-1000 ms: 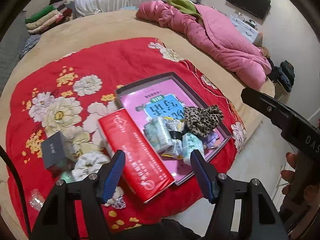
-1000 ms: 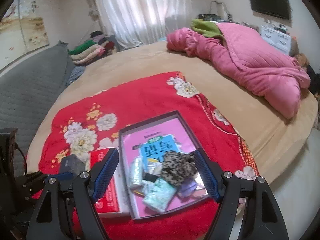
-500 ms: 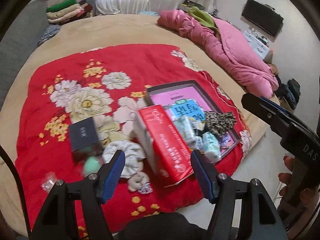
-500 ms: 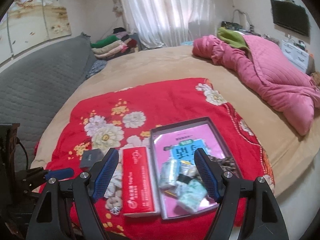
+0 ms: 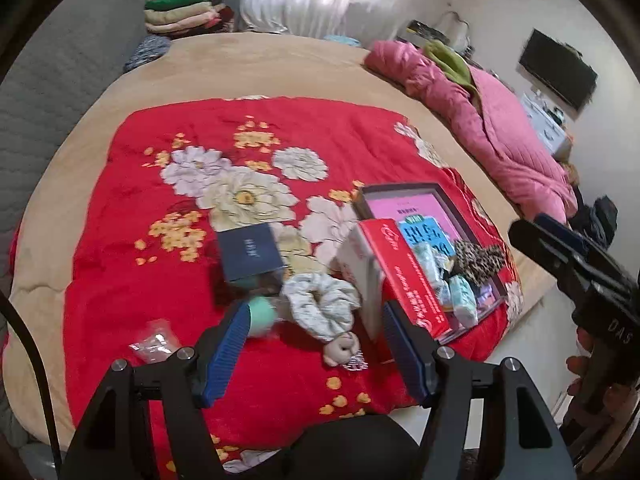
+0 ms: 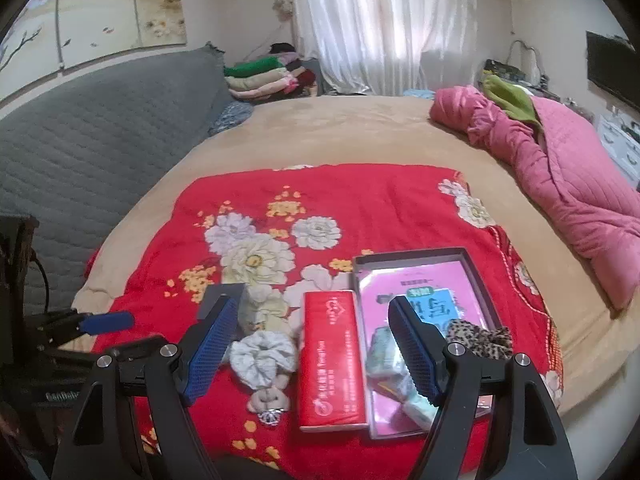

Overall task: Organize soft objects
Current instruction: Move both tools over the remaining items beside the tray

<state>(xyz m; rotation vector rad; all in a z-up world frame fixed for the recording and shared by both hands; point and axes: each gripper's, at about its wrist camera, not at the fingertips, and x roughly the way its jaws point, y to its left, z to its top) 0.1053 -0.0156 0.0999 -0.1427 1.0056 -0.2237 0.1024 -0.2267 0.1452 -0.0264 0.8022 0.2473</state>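
The white scrunchie point(image 5: 322, 302) lies on the red flowered blanket point(image 5: 120, 248), between our dark box point(image 5: 250, 254) and the red carton point(image 5: 404, 276), just beside the tray point(image 6: 416, 256) where the leopard scrunchie point(image 6: 478, 338) sits. Our left gripper point(image 5: 316, 354) and right gripper point(image 6: 316, 350) both hover above with jaws apart, grasping nothing.

Left gripper point(image 5: 314, 342) and right gripper point(image 6: 316, 350): black frames, blue ribbed pads, silver screws, black cable at left edge.
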